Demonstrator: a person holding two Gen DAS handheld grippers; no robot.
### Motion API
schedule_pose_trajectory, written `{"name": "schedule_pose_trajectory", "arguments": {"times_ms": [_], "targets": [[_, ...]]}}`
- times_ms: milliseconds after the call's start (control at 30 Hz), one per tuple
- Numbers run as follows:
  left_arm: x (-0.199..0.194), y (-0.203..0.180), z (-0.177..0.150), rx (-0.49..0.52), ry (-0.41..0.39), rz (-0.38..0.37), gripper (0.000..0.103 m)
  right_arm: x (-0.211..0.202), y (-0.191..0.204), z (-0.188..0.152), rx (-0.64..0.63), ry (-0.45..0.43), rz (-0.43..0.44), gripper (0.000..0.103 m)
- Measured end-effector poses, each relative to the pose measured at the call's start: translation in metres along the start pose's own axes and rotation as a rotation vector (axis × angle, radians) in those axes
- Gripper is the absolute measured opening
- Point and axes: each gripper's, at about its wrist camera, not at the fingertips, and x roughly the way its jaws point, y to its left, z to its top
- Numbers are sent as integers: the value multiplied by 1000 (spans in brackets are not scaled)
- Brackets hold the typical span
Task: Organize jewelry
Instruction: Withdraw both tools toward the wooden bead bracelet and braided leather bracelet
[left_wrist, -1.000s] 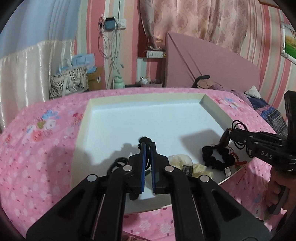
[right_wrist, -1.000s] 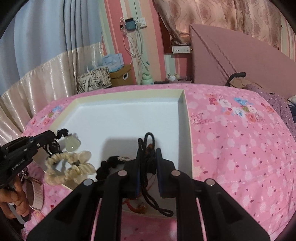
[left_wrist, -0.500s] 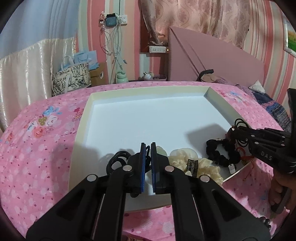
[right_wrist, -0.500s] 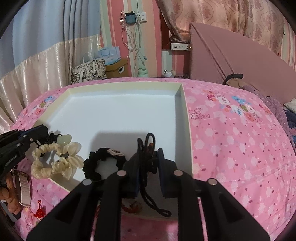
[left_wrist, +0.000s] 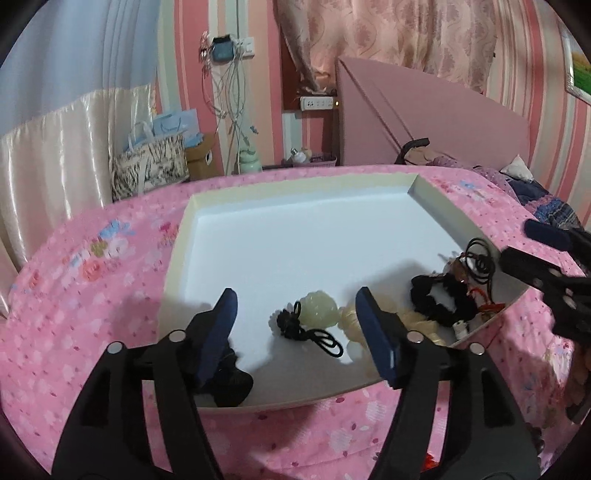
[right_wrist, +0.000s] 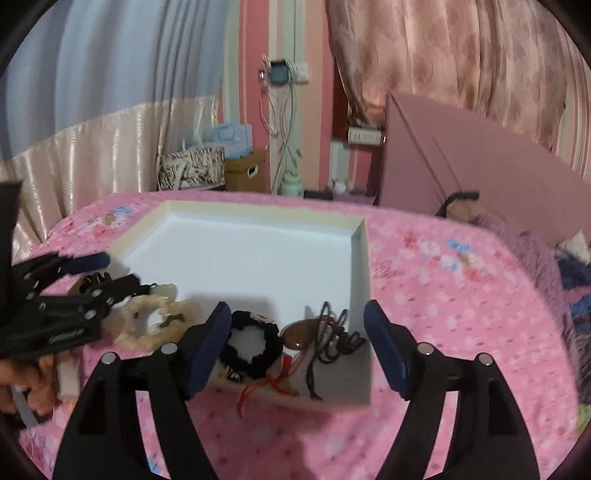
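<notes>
Both grippers sprung wide since half-second ago, cords released. Left gripper (left_wrist: 295, 325) empty; jade pendant (left_wrist: 318, 309) at tray (left_wrist: 295, 192) near edge, dead ahead. Right gripper (right_wrist: 297, 339) empty over brown pendant (right_wrist: 301, 334), right corner.

I am counting one white tray (left_wrist: 186, 236) on the bed (left_wrist: 92, 295). Lying in it are two scrunchies — one cream scrunchie (right_wrist: 147, 323) and one black scrunchie (right_wrist: 249, 345). I am also seeing two corded pendants — one pale green pendant (left_wrist: 318, 308) and one brown pendant (right_wrist: 301, 334). I am holding two hand-held grippers: the left hand-held gripper (left_wrist: 299, 334) and the right hand-held gripper (right_wrist: 297, 343).
</notes>
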Motion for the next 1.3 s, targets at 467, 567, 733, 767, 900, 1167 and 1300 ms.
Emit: {"name": "schedule_pose_trajectory", "arguments": {"times_ms": [467, 567, 733, 767, 900, 1167, 1300], "targets": [[-124, 6, -75, -61, -155, 40, 86, -93, -11, -76, 91, -68, -21, 88], [-139, 8, -95, -46, -156, 90, 87, -100, -12, -89, 108, -53, -43, 88], [-160, 13, -113, -55, -192, 138, 90, -110, -4, -107, 101, -40, -54, 88], [-163, 13, -116, -54, -206, 151, 92, -115, -2, -108, 99, -58, -61, 88], [-164, 12, -130, -44, -213, 174, 95, -123, 10, -113, 52, -89, -88, 91], [-163, 18, -132, -64, -189, 198, 98, -126, 8, -113, 66, -97, -129, 94], [-167, 23, -134, -86, -215, 190, 100, -128, 3, -114, 88, -99, -117, 94]]}}
